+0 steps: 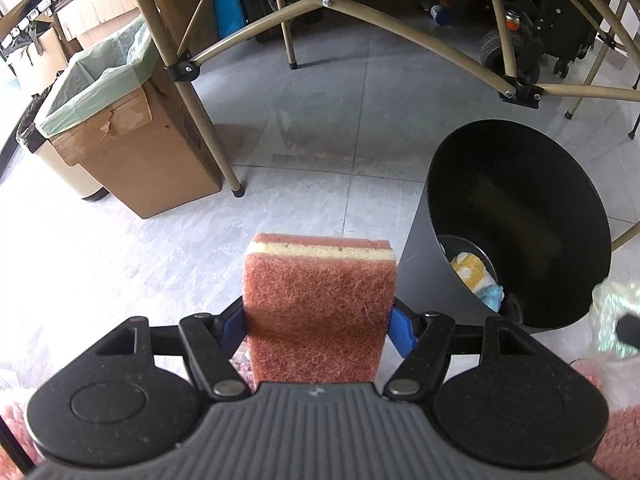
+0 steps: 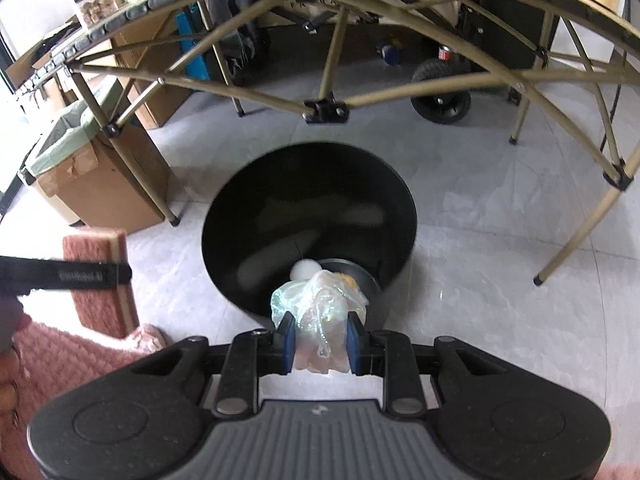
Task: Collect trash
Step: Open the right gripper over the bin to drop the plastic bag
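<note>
Plastic wrap (image 2: 320, 312), crumpled and clear, sits pinched between the pads of the right gripper (image 2: 320, 338) just above the near rim of the black bin (image 2: 240, 216), while the left gripper (image 1: 318, 330) clamps a pink scouring sponge (image 1: 318, 300) beside and left of that bin. Both pieces look ready for dropping: the wrap needs only a short carry forward before release, the sponge a swing rightward over the opening, where earlier scraps (image 1: 474, 276) already lie on the bottom.
</note>
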Demonstrator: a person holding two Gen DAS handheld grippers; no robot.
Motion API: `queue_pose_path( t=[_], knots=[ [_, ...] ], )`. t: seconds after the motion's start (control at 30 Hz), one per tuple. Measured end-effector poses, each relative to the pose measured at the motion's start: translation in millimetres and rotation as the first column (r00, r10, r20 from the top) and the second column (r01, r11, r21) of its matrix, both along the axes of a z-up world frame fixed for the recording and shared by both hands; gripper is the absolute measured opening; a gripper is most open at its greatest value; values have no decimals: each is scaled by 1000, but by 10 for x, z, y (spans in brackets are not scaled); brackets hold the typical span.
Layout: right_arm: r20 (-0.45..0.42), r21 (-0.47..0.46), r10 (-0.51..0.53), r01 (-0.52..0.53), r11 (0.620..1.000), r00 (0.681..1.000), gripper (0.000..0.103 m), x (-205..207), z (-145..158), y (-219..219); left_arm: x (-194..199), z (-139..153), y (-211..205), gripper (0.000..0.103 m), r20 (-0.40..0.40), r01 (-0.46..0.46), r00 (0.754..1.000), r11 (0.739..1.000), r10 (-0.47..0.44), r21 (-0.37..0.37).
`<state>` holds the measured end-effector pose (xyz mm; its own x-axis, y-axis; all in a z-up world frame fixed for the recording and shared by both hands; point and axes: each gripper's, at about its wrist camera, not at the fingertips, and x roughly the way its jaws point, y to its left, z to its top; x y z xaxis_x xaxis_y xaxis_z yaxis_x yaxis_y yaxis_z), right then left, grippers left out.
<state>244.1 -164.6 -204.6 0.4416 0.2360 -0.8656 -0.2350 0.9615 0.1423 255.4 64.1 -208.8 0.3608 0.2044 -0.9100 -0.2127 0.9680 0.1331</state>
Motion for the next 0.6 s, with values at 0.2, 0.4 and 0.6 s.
queue_pose_path(
  t=[0.2, 0.4, 0.6],
  knots=[
    [-4, 5, 5, -5, 1000, 1000, 24, 275, -24, 186, 65, -31, 36, 70, -9, -20, 1000, 1000, 20, 2],
    [-27, -7, 0, 0, 1000, 1000, 24, 532, -116, 341, 131, -63, 73, 70, -22, -39, 999, 999, 39, 5],
    [-64, -30, -27, 26, 999, 998, 24, 784, -250, 402, 164, -59, 68, 70, -17, -52, 998, 999, 52, 5]
  ],
)
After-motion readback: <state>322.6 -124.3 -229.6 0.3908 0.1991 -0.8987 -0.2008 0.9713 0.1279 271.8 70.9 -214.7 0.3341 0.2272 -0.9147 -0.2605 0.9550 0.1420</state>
